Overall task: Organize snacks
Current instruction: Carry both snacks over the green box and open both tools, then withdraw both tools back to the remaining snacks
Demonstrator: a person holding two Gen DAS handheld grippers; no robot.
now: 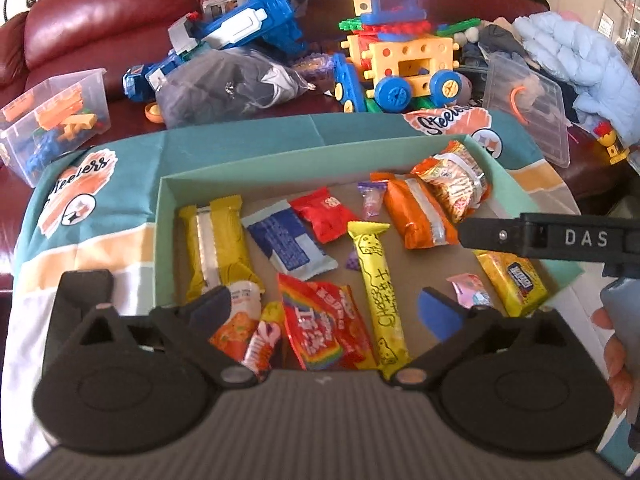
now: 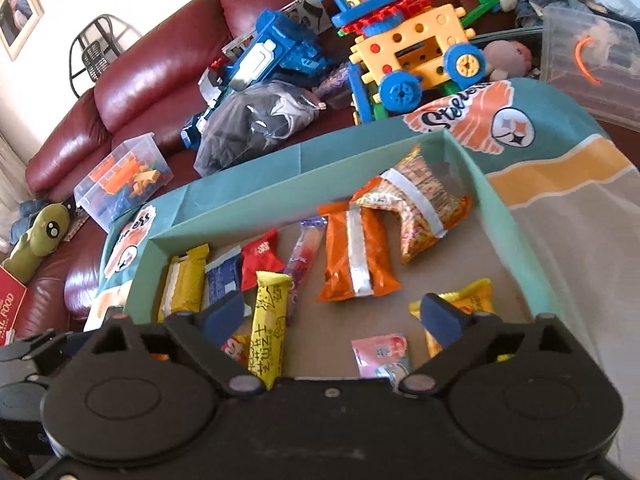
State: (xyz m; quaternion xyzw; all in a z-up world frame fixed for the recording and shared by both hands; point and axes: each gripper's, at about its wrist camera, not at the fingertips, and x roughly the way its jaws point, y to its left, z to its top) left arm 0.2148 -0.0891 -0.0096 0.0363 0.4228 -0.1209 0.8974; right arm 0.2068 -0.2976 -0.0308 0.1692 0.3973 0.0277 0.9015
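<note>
A shallow teal box (image 1: 168, 208) (image 2: 500, 204) holds several snack packets. In the left wrist view I see a yellow cheese stick (image 1: 378, 288), a rainbow candy bag (image 1: 320, 324), a blue bar (image 1: 288, 244), a yellow bar (image 1: 216, 240), a red packet (image 1: 324, 216), an orange pack (image 1: 420, 212) and a noodle pack (image 1: 456, 176). My left gripper (image 1: 326, 308) is open above the rainbow bag and cheese stick. My right gripper (image 2: 334, 316) is open over bare box floor, with a pink packet (image 2: 380, 354) below it and the cheese stick (image 2: 268, 332) by its left finger. The right gripper's body (image 1: 552, 238) shows at the right of the left wrist view.
The box sits on a Steelers cloth (image 1: 80, 208) (image 2: 560, 184). Behind it on a red sofa (image 1: 100, 20) lie a blue toy (image 1: 240, 28), a yellow wheeled toy (image 1: 412, 64), a dark plastic bag (image 1: 224, 84), clear tubs (image 1: 52, 120) (image 1: 528, 108) and a green plush (image 2: 36, 240).
</note>
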